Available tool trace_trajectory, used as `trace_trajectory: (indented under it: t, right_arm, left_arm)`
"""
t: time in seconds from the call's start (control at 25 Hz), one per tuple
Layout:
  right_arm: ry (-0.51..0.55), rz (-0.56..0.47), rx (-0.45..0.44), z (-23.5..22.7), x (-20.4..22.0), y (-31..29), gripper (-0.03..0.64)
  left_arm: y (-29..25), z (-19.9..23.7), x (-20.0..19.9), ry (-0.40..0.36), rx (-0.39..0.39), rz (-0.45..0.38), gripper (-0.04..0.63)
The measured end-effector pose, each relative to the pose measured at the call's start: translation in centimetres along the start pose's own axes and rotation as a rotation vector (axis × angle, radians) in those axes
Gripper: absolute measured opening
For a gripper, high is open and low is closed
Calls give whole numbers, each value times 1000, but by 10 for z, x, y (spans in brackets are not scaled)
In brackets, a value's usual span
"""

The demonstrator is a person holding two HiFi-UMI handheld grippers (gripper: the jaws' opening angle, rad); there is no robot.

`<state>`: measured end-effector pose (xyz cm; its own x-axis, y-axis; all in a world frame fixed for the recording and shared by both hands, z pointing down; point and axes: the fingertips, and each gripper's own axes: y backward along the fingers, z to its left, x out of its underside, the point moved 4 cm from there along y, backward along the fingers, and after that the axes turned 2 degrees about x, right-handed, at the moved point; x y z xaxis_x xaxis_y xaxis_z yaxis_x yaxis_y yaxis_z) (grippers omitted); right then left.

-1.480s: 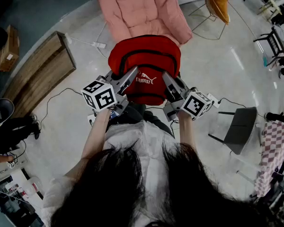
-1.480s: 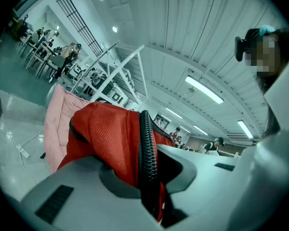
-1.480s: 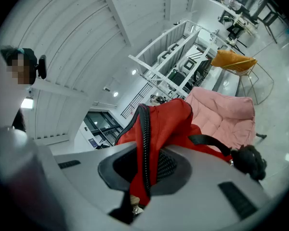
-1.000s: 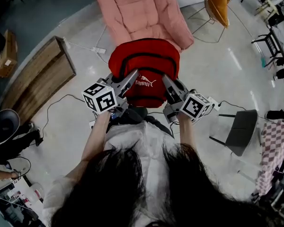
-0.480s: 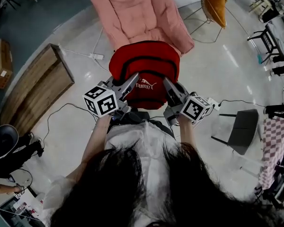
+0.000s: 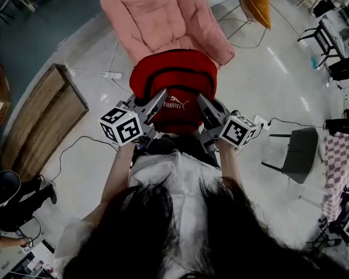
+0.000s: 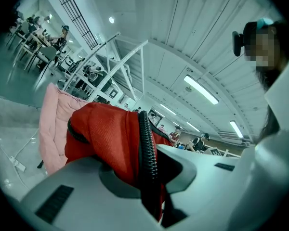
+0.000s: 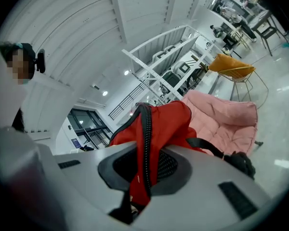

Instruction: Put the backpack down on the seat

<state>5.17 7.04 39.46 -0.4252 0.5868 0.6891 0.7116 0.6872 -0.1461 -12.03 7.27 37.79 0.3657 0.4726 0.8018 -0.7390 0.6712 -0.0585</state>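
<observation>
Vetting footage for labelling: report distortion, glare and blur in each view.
Head view: fisheye curves the floor, which carries glare streaks; backpack sharp. Left gripper view: dark round vignette, near foreground soft, ceiling lights very bright. Right gripper view: same vignette, backpack crisp, near foreground soft.

The backpack is red woven cloth with a fine mesh grain and a black toothed zip. The seat is soft, matt pink quilted cloth. The floor is smooth and glossy, the platform matt wood.
</observation>
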Motion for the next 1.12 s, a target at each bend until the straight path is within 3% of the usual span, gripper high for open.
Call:
trace_trajectory:
  t: [0.4,0.84,1.12]
  right_arm:
    - [-3,41,-17,-49,-35,-34,54]
    - [51,171,-122,-118,-111,-75,55]
    - [88,206,-179,-149,-151,-97,54]
  left_arm:
    - [-52,27,-9,20,-49,17,78]
    - [-138,52,-27,65,-197,-58,78]
    - [-181,65,-40,36,-267,-77,78]
